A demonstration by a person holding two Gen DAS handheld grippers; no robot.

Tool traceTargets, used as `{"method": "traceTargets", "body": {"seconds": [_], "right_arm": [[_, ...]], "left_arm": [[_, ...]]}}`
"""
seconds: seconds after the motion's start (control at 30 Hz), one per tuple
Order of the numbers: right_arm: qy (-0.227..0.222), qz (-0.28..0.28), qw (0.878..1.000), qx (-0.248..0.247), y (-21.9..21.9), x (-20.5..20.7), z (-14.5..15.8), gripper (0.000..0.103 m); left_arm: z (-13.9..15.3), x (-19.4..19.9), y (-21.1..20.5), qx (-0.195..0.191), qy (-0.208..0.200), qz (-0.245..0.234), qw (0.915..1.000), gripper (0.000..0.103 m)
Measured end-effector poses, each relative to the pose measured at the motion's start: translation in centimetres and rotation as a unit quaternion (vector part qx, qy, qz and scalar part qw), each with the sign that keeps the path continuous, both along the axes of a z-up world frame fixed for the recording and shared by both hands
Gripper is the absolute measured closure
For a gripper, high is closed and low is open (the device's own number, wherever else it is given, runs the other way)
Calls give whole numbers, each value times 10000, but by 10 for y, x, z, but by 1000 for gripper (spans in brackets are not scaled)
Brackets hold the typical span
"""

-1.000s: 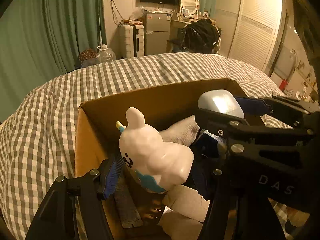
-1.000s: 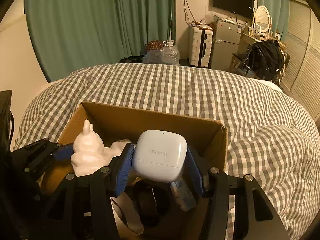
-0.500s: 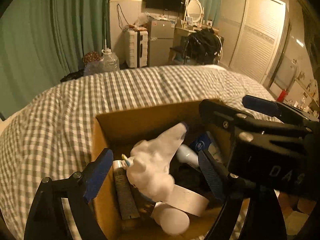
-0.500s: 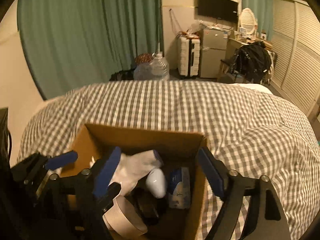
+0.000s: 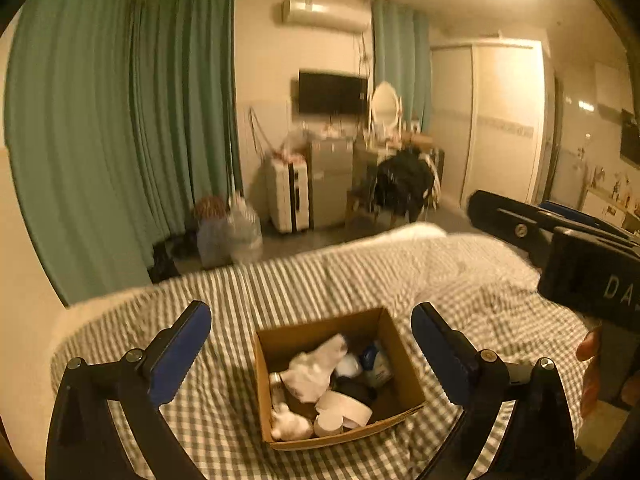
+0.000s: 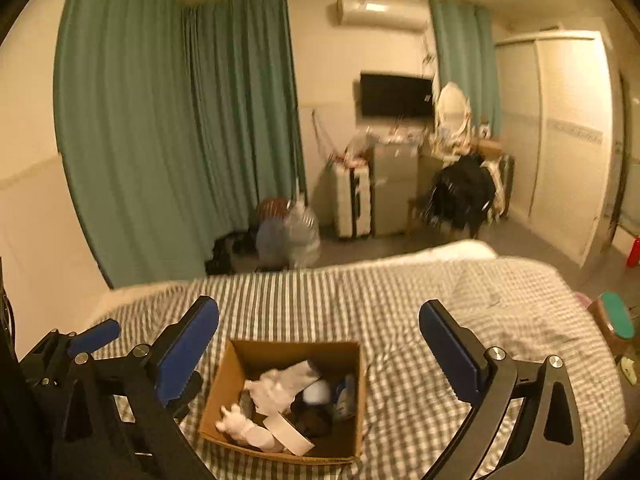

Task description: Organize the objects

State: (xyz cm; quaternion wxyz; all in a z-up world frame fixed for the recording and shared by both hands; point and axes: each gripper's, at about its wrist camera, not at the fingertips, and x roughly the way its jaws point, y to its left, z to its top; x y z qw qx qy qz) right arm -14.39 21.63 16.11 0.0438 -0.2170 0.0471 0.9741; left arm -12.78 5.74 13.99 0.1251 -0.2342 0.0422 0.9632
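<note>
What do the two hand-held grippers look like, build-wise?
Both match. The left hand-held gripper and the right hand-held gripper have black angular frames with silver bolt heads and flat blue pads lining the fingers. The right one's body, seen from the left camera, carries white lettering starting "DA". No cables or sleeves visible.

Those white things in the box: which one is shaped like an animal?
The white figurine in the box's near-left corner has little ears; the sock is limp.
</note>
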Motion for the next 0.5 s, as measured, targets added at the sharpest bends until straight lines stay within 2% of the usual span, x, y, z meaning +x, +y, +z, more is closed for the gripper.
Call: {"method": "traceTargets", "body": {"seconds": [0.17,0.27,0.4,0.5], "right_arm": [[491,-282,9982,183,-6,52,46,1],[672,-300,9971,200,-8,73,60,1],[888,-329,9952,257,-12,100,64,0],[1042,-253,9936,350,-15,121,51,0]], "left_arm": [[38,38,-9,53,382,-17,9993,0],[49,56,-15,-13,579,65,9983,0],[49,81,-30,-11,880,239,9958,0],[37,98,-42,60,1034,280,9942,0]]}}
